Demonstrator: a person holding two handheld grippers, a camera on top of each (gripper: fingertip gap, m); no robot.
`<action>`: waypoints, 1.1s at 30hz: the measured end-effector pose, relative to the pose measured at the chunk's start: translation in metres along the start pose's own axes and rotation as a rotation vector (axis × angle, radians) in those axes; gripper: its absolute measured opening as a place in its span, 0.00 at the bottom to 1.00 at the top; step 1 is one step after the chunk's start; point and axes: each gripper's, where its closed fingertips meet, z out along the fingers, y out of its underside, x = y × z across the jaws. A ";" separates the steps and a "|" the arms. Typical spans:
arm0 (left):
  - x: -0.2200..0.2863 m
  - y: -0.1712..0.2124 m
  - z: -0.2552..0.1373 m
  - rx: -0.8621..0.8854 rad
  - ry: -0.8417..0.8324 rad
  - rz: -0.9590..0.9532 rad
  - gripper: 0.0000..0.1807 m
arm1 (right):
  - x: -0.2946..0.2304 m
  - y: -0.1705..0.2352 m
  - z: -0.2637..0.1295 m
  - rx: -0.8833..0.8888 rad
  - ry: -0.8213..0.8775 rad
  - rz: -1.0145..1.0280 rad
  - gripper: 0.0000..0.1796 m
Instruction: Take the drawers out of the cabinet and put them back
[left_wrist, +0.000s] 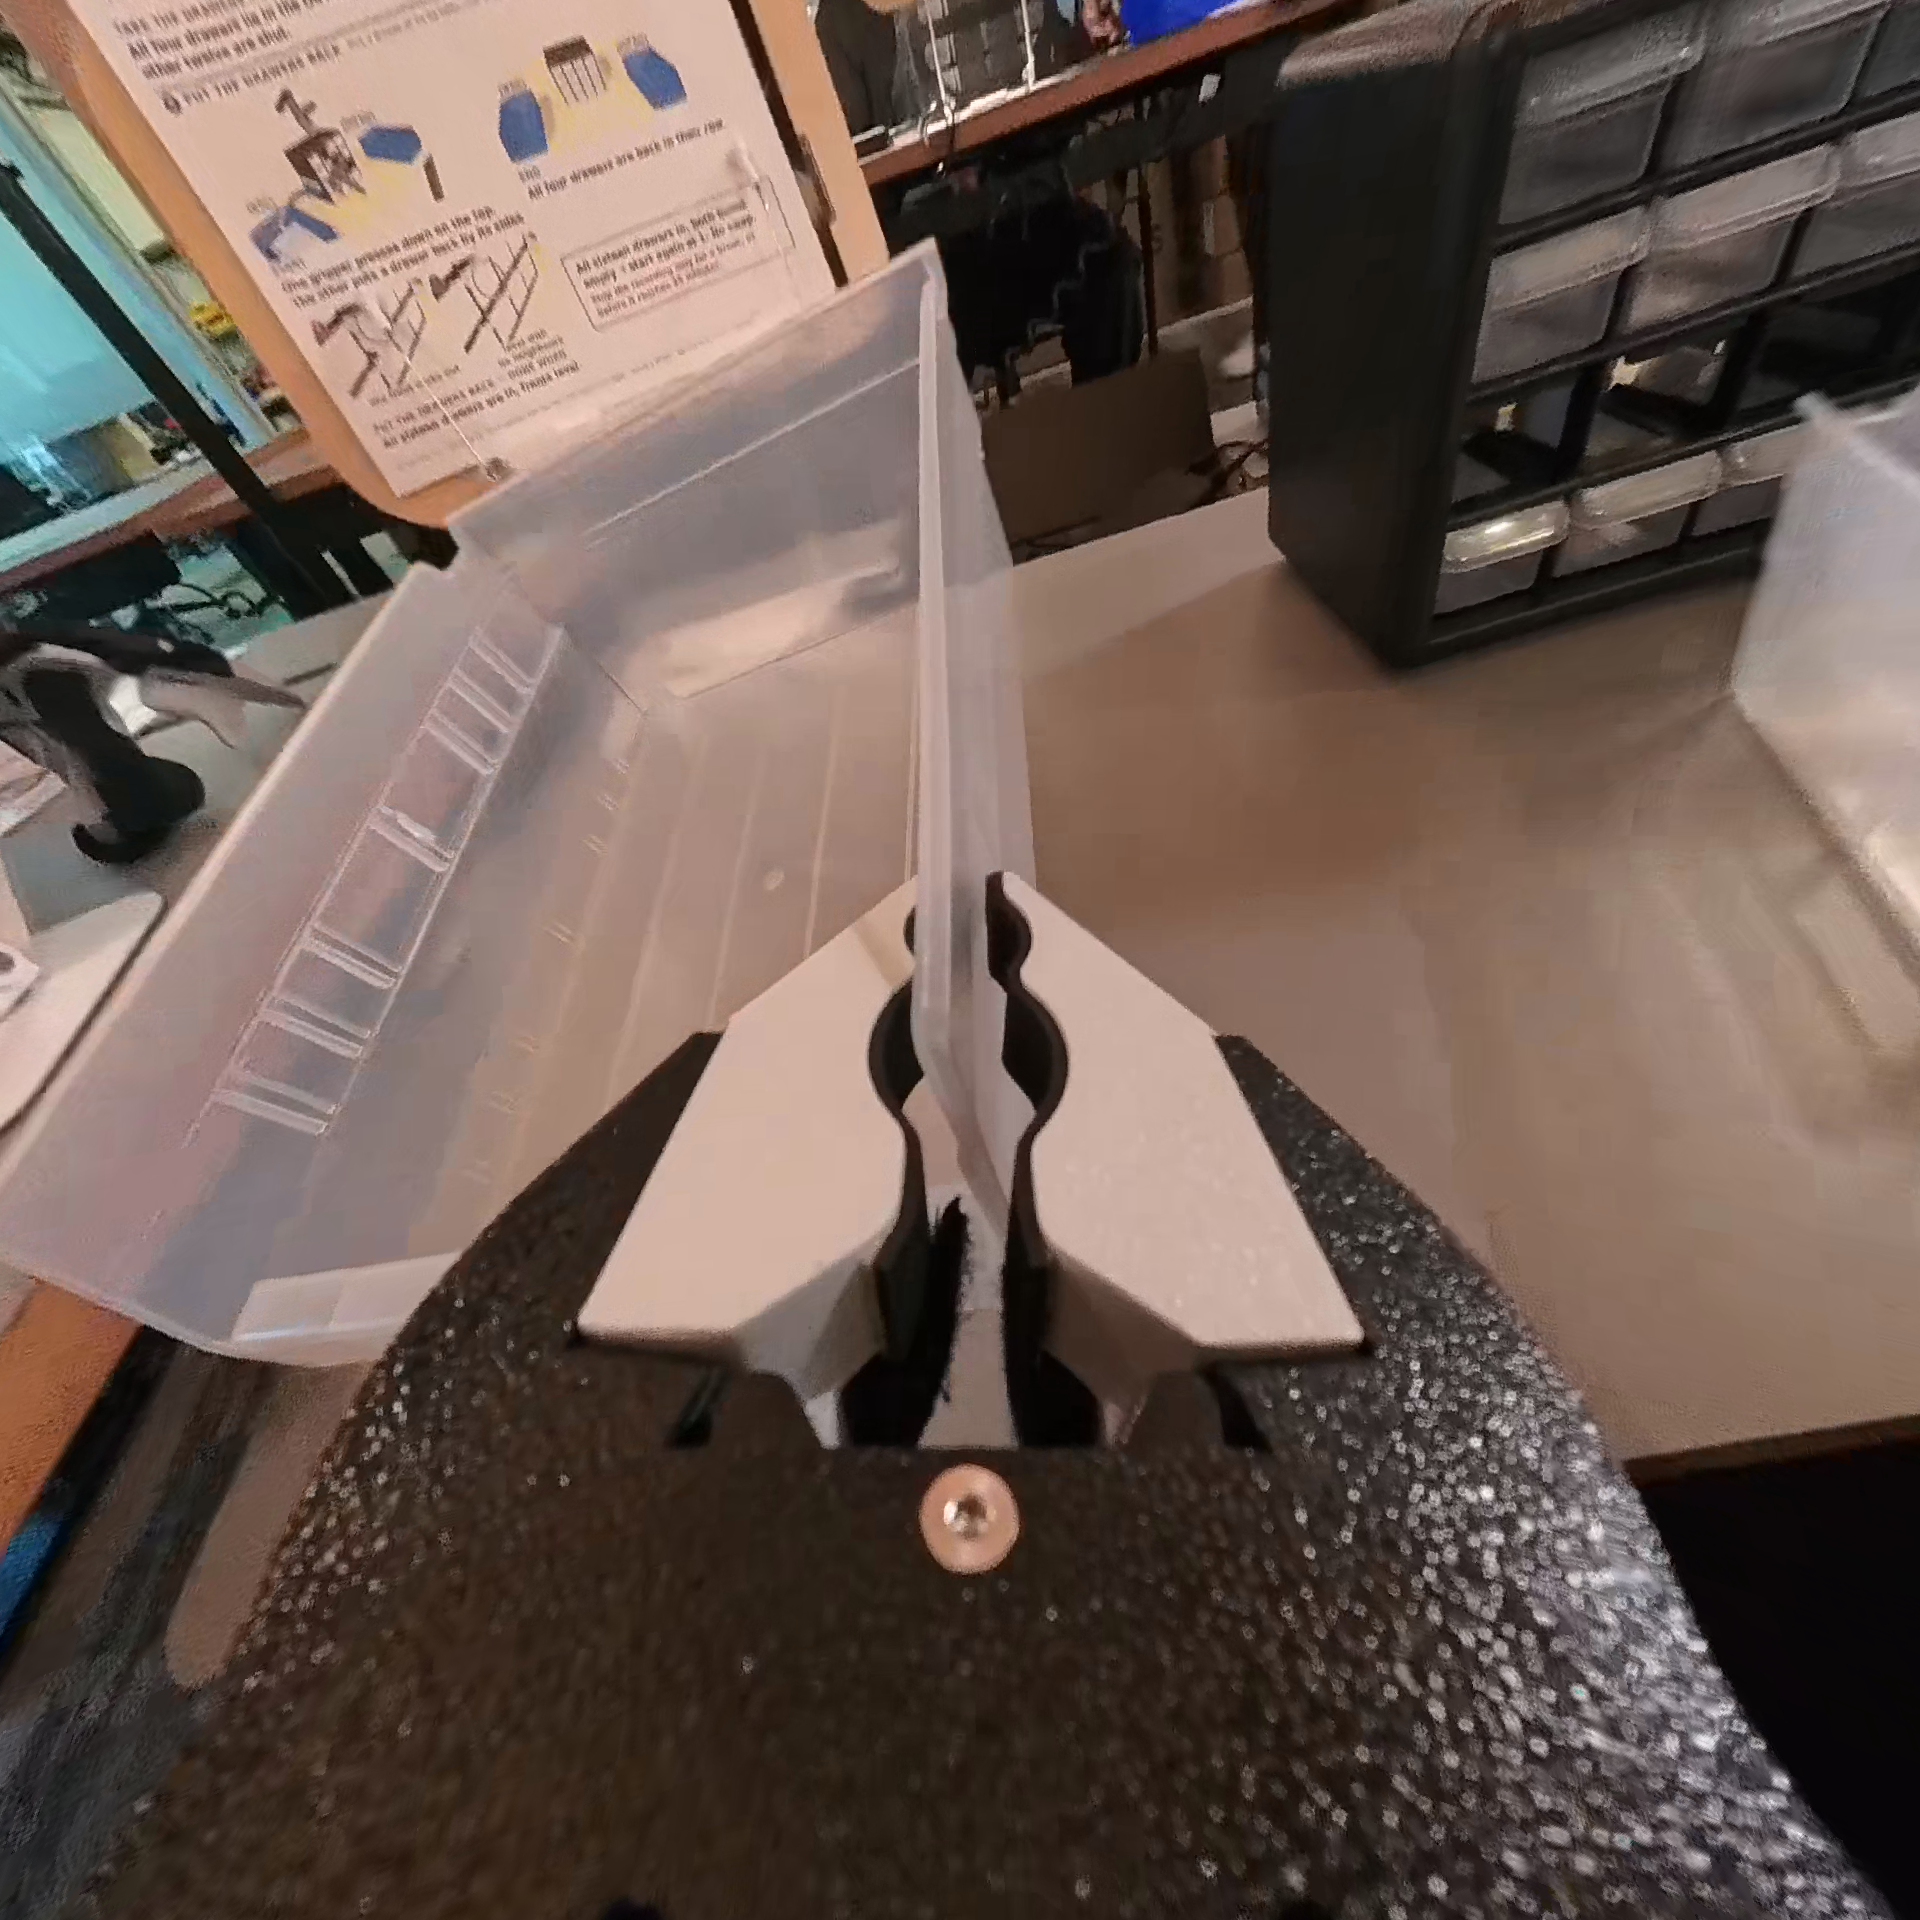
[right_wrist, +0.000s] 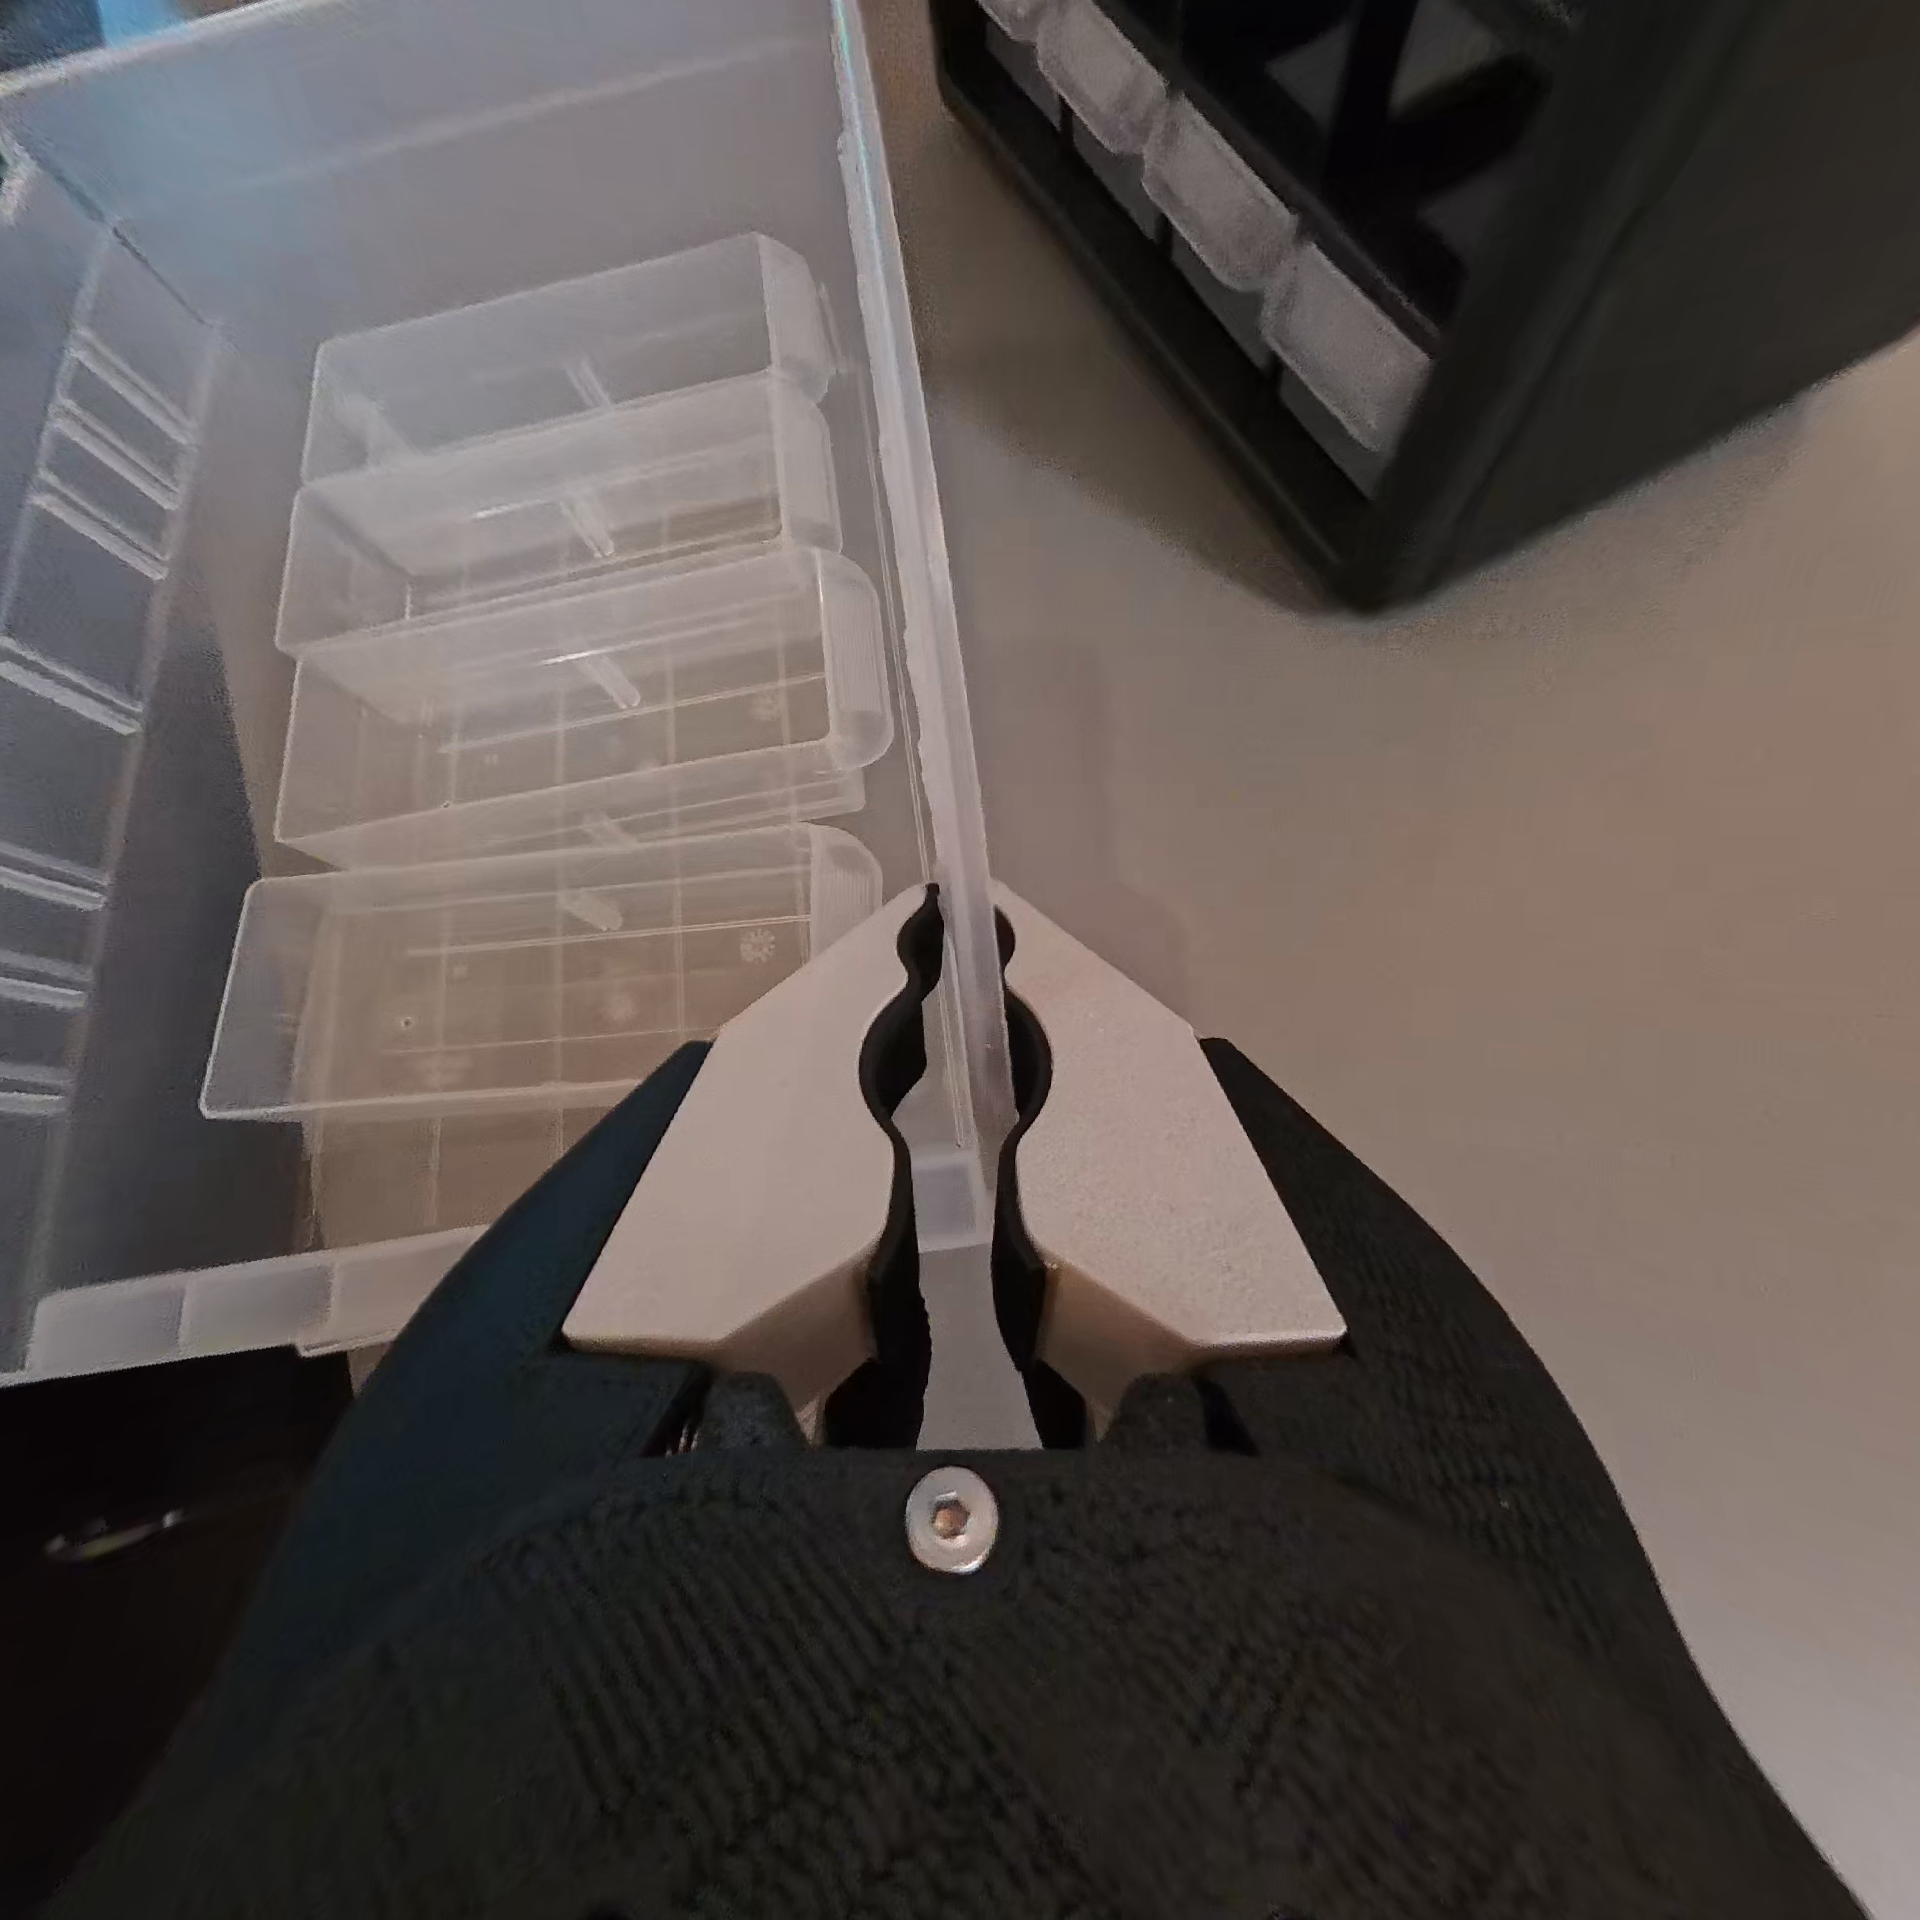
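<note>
Left gripper (left_wrist: 961, 1049) clamps the wall of an empty clear bin (left_wrist: 416, 831); right gripper (right_wrist: 961, 1049) pinches another bin (right_wrist: 904, 582), four drawers (right_wrist: 582, 727) lying crosswise inside. The cabinet (right_wrist: 1507, 343) stands ahead-right on the counter (right_wrist: 1403, 935), nearer the right gripper.

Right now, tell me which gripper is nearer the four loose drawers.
Right. The right gripper clamps the wall of the clear bin holding the drawers, just beside them. The left gripper clamps a separate empty bin; no drawers lie near it.
</note>
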 end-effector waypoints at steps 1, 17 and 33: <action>-0.003 -0.003 -0.003 0.011 0.003 0.010 0.02 | -0.005 -0.009 0.011 0.000 -0.002 -0.002 0.02; -0.063 -0.035 -0.055 0.181 -0.017 0.075 0.02 | -0.075 -0.162 0.206 0.093 0.157 0.073 0.01; -0.035 -0.079 -0.074 0.325 -0.014 0.118 0.02 | -0.163 -0.244 0.226 0.551 -0.023 0.031 0.34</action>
